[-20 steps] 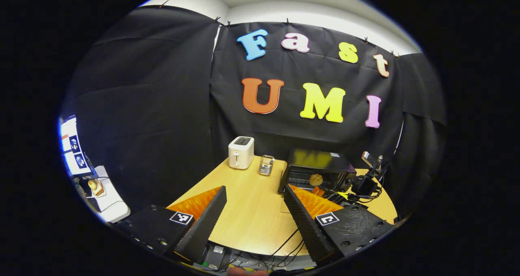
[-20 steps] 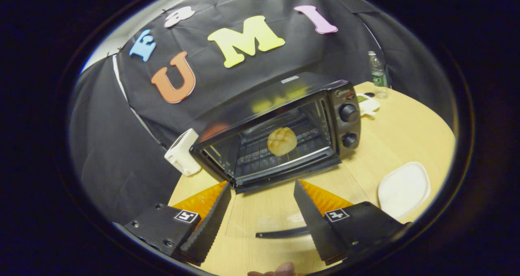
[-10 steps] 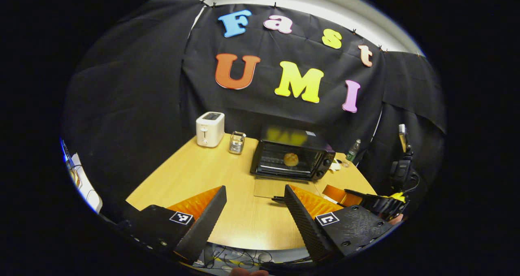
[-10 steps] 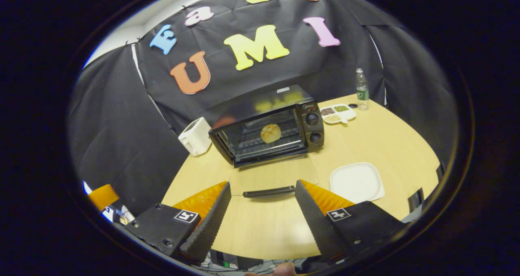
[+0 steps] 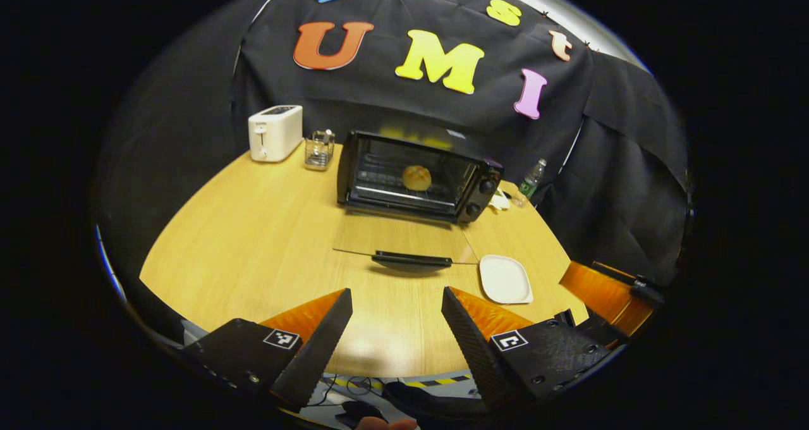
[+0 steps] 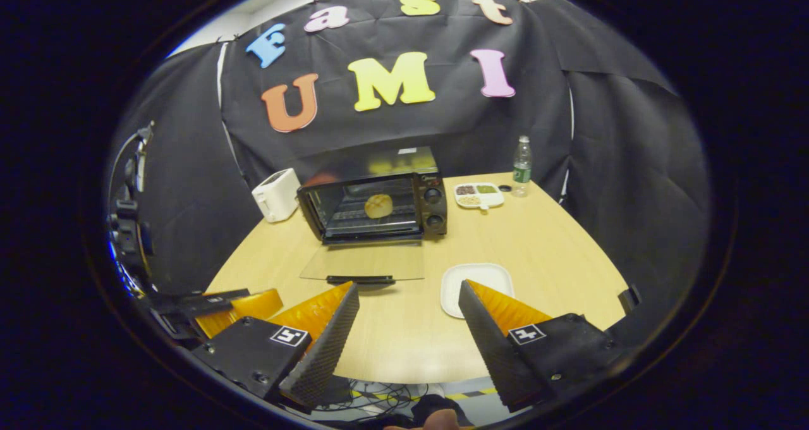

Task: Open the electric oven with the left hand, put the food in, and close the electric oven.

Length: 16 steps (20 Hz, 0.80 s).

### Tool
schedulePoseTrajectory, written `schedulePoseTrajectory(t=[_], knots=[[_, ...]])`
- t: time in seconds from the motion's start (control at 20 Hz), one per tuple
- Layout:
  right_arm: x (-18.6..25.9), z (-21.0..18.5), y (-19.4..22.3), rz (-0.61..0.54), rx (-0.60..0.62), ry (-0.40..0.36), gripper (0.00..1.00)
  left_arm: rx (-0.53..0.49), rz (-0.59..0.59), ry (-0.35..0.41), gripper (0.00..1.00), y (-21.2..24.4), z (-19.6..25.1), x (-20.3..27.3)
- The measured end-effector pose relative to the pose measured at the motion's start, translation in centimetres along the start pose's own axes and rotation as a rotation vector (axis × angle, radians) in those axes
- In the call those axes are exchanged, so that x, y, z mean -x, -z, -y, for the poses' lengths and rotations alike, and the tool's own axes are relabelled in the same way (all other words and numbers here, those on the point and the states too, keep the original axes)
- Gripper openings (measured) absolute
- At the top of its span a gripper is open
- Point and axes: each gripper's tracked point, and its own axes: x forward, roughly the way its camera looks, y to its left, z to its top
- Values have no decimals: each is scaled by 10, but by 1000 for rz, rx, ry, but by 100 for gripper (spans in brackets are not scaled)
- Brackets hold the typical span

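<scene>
The black electric oven (image 5: 471, 193) (image 6: 433, 205) stands at the back of the wooden table, its glass door (image 5: 404, 237) (image 6: 363, 267) folded down flat with the handle (image 5: 411, 259) (image 6: 360, 280) toward me. A round golden bun (image 5: 417, 177) (image 6: 378, 205) sits on the rack inside. My left gripper (image 5: 395, 329) is open and holds nothing, hovering over the table's near edge, well short of the door handle. My right gripper (image 6: 407, 335) is open too, back at the near edge beside the white plate (image 6: 475, 278) (image 5: 505, 279). The other gripper appears at the side of each view.
A white toaster (image 5: 275, 133) (image 6: 276, 194) and a small glass jar (image 5: 318, 150) stand left of the oven. A divided snack dish (image 6: 478, 195) and a water bottle (image 6: 521, 165) (image 5: 529, 182) stand to its right. Cables lie below the table's front edge.
Both grippers have drawn back from the oven toward the table's near edge, so oven and open door look smaller. The left view has swung to face the oven. The bun stays inside.
</scene>
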Motion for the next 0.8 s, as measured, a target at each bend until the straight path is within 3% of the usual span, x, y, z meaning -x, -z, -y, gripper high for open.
schedulePoseTrajectory(t=[0.5,0.8], knots=[[-5,59,1,-62,6,81,97,-13,-102,-32,95,36,10,-108],[-9,106,1,-116,6,162,96,-80,-146,-67,95,51,11,-155]])
